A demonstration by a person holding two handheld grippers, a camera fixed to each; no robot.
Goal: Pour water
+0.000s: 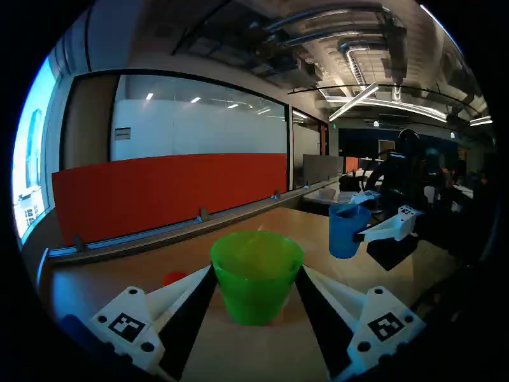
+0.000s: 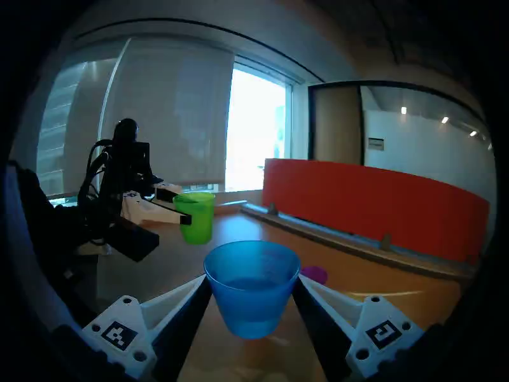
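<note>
- In the left gripper view, we see the left gripper [image 1: 257, 272] closed on a green cup [image 1: 257, 280] – one finger pressing each side, and the cup upright over the desk [image 1: 89, 283].
- In the right gripper view, the right gripper [image 2: 252, 283] clamps a blue cup [image 2: 252, 290] the same way. It is upright, and what looks like a liquid level shows through its wall.
- The two cups face each other across the desk and are well apart – both in from the edge where a red partition [image 1: 172, 188] runs.
- A small red disc [image 1: 173, 277] lies on the desk just beside the left gripper's finger, on the partition side.
- A purple disc [image 2: 313, 274] lies close by the blue cup.
- We cannot tell whether either cup rests on the desk or is held just off it.
</note>
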